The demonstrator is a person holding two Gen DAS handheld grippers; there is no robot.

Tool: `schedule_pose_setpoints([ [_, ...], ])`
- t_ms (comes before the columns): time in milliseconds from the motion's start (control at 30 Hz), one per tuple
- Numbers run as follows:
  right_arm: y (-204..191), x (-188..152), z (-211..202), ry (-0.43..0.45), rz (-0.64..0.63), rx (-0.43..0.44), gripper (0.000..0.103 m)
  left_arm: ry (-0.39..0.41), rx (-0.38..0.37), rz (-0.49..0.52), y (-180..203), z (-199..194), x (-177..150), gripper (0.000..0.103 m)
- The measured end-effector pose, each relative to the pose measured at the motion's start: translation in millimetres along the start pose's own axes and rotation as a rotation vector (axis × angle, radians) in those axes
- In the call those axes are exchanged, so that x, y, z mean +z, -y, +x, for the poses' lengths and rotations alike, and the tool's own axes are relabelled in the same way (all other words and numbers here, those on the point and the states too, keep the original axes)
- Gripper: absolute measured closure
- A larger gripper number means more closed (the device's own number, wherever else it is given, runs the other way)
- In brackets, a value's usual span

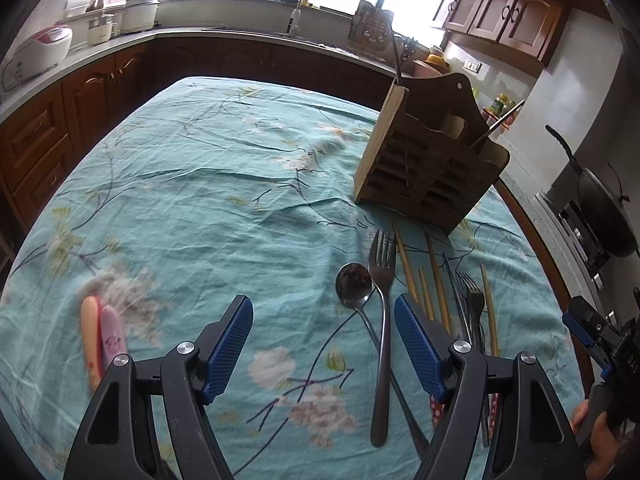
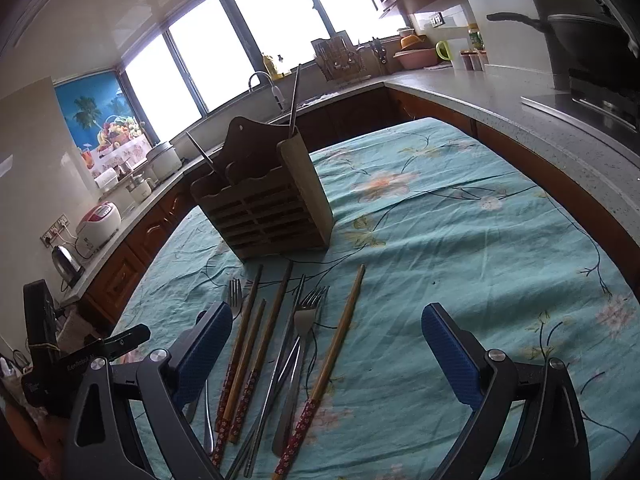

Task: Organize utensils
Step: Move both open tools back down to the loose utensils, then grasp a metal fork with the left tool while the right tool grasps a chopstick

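A wooden utensil holder (image 1: 430, 164) stands on the table, with metal chopsticks sticking out of it; it also shows in the right wrist view (image 2: 272, 204). Before it lie a spoon (image 1: 354, 282), a fork (image 1: 382, 320), a second fork (image 1: 474, 300), several wooden chopsticks (image 1: 438, 280) and metal chopsticks. In the right wrist view I see the fork (image 2: 302, 328) and wooden chopsticks (image 2: 336, 344). My left gripper (image 1: 324, 344) is open and empty above the spoon and fork handles. My right gripper (image 2: 326, 356) is open and empty above the pile.
The table wears a teal floral cloth (image 1: 200, 200). Two small pink and orange handles (image 1: 102, 340) lie at its left. Kitchen counters with rice cookers (image 1: 38, 50), a sink and a dish rack surround the table. A wok (image 2: 592, 44) sits on the stove at right.
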State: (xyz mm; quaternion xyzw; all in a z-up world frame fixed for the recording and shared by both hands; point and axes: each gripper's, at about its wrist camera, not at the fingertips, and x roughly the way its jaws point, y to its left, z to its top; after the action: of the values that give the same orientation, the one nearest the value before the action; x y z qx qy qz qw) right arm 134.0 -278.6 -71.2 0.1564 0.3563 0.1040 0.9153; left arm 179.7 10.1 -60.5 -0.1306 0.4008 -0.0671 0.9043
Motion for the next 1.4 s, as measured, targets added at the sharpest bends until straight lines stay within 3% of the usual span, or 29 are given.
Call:
schedule_pose_setpoints([
  [400, 10.0, 15.4, 39.5, -0.068, -0.014, -0.052, 0.007, -0.073, -0.019, 0.083, 26.9, 55.2, 35.1, 0.031],
  [567, 10.3, 21.5, 63.8, -0.118, -0.036, -0.077, 0.023, -0.11, -0.02, 0.137, 42.3, 83.4, 44.7, 0.031],
  [633, 10.0, 22.8, 76.9, -0.155, -0.047, -0.088, 0.037, -0.124, -0.023, 0.153, 47.0, 94.5, 48.7, 0.031],
  [800, 11.1, 23.2, 102.6, -0.221, -0.065, -0.113, 0.051, -0.152, -0.001, 0.186, 55.9, 121.7, 56.5, 0.032],
  [933, 13.9, 23.4, 118.4, -0.253, -0.07, -0.134, 0.063, -0.189, 0.017, 0.204, 57.1, 142.8, 56.6, 0.049],
  [1033, 10.6, 23.6, 125.1, -0.257, -0.101, -0.154, 0.065, -0.182, 0.04, 0.228, 60.6, 150.4, 55.4, 0.054],
  [1100, 8.1, 23.9, 127.2, -0.258, -0.12, -0.162, 0.068, -0.176, 0.048, 0.241, 63.5, 153.2, 54.7, 0.068],
  [1133, 7.0, 23.9, 128.4, -0.257, -0.132, -0.173, 0.074, -0.174, 0.052, 0.246, 65.3, 153.4, 54.0, 0.075],
  [1233, 5.6, 24.2, 130.5, -0.255, -0.152, -0.192, 0.093, -0.169, 0.05, 0.255, 68.2, 154.0, 52.1, 0.077],
  [1400, 7.9, 26.0, 128.8, -0.255, -0.133, -0.155, 0.098, -0.153, 0.023, 0.226, 64.5, 142.6, 55.5, 0.078],
])
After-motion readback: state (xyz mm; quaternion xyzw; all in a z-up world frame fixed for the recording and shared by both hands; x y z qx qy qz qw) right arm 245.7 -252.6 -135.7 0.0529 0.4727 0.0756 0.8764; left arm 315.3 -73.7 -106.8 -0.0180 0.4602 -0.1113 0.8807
